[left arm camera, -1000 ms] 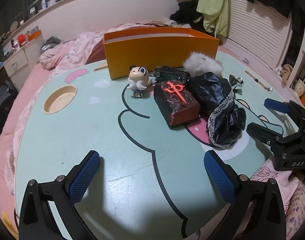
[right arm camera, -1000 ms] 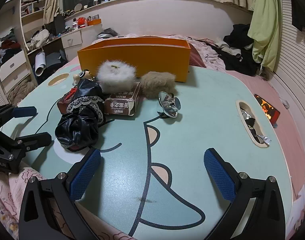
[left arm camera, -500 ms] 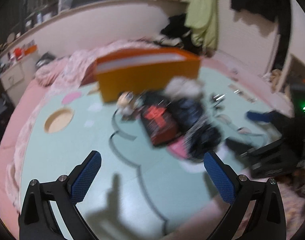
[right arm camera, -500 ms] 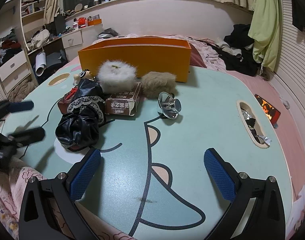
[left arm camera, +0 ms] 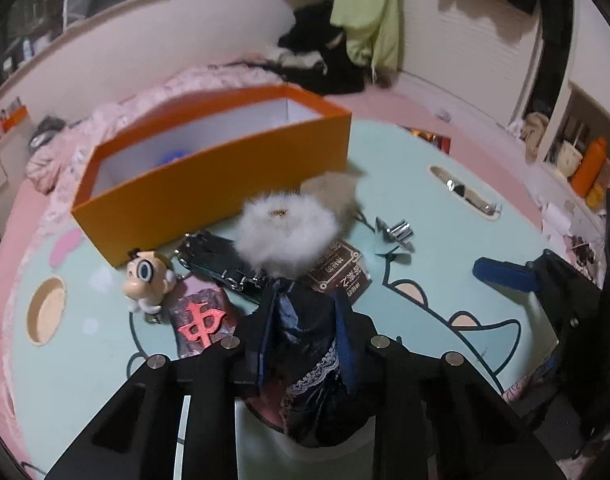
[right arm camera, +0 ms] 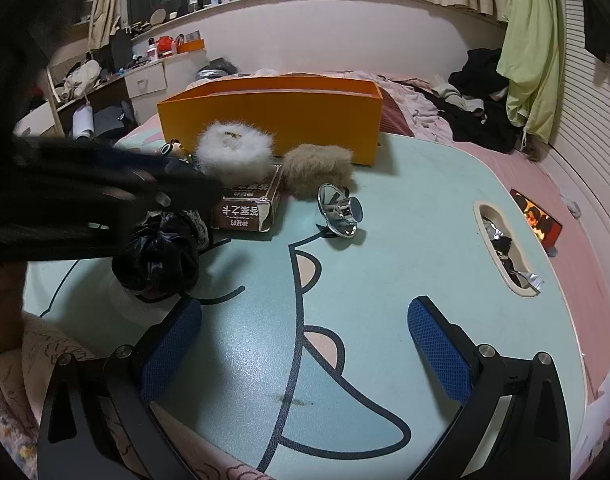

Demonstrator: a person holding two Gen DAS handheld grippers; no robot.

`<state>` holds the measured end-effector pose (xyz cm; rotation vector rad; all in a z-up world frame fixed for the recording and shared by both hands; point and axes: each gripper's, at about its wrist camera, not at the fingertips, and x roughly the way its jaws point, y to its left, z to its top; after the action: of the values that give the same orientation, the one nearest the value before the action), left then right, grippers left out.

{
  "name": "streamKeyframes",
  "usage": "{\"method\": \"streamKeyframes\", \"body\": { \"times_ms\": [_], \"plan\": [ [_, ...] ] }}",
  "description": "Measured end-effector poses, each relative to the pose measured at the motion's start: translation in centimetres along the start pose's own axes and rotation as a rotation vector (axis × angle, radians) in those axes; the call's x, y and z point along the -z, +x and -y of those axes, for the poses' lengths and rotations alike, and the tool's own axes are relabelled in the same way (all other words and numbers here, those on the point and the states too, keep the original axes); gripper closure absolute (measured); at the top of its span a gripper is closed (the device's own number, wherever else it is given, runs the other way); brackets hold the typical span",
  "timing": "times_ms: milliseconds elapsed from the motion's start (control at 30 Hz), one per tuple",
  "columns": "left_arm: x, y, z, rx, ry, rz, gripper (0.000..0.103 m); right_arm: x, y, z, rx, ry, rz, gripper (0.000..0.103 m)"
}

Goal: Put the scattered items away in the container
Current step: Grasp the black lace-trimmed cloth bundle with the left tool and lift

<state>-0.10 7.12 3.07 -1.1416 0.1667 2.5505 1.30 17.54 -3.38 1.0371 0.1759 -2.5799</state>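
Observation:
My left gripper (left arm camera: 305,320) is shut on the black lace-trimmed cloth bundle (left arm camera: 313,368), with the bundle between its fingers on the table. The bundle also shows in the right wrist view (right arm camera: 157,256) under the blurred left gripper (right arm camera: 105,196). The orange box (left arm camera: 209,184) stands open at the back, with something blue inside. In front of it lie a white fluffy puff (left arm camera: 287,236), a beige puff (left arm camera: 333,190), a brown carton (left arm camera: 339,274), a toy car (left arm camera: 217,260), a cartoon figure (left arm camera: 147,280), a red-character block (left arm camera: 203,320) and a chrome mirror (right arm camera: 339,210). My right gripper (right arm camera: 305,340) is open and empty above the table's near side.
The round mint table (right arm camera: 385,264) has a slot with foil scraps (right arm camera: 505,252) at the right and a round recess (left arm camera: 45,310) at the left. Pink bedding lies around it. A dresser (right arm camera: 145,80) and hanging clothes (right arm camera: 533,40) stand behind.
My left gripper moved forward and to the right over the pile and shut on the black cloth bundle. My right gripper stayed still and open.

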Motion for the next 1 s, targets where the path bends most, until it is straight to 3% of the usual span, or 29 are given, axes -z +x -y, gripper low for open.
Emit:
{"method": "streamKeyframes", "body": {
  "times_ms": [200,400,433,467,533,633,733,800,933,1000],
  "plan": [
    [1.3,-7.0,-2.3,0.072,-0.089,0.142,0.081,-0.1,-0.1,-0.1,-0.005,0.002,0.003,0.0],
    [4.6,-8.8,-4.5,0.003,-0.148,0.111,0.08,-0.1,-0.2,-0.1,-0.008,0.003,0.004,0.0],
    [5.1,-8.3,-4.9,-0.007,-0.16,0.091,0.072,-0.1,-0.2,-0.1,-0.008,0.003,0.004,0.0],
    [5.5,-7.5,-5.2,-0.028,-0.176,0.068,0.057,-0.1,-0.2,0.0,-0.008,0.002,0.004,0.0],
    [6.0,-6.2,-5.7,-0.067,-0.209,0.033,0.041,-0.1,-0.2,0.0,-0.009,0.002,0.004,0.0],
    [6.0,-6.0,-5.8,-0.062,-0.209,0.03,0.035,-0.2,-0.2,0.0,-0.01,0.003,0.005,0.0],
    [5.5,-6.7,-5.0,-0.098,-0.168,0.072,0.011,-0.2,-0.2,0.0,-0.012,0.004,0.005,0.0],
    [5.2,-6.5,-4.3,-0.11,-0.135,0.087,0.008,-0.2,-0.1,0.0,-0.013,0.004,0.006,0.0],
    [5.6,-2.7,-3.4,-0.13,-0.061,-0.042,0.009,-0.3,-0.1,-0.1,-0.015,0.005,0.007,0.0],
    [6.0,-1.7,-3.9,-0.121,-0.071,-0.056,0.011,-0.3,-0.1,-0.2,-0.016,0.006,0.008,0.0]
  ]
}}
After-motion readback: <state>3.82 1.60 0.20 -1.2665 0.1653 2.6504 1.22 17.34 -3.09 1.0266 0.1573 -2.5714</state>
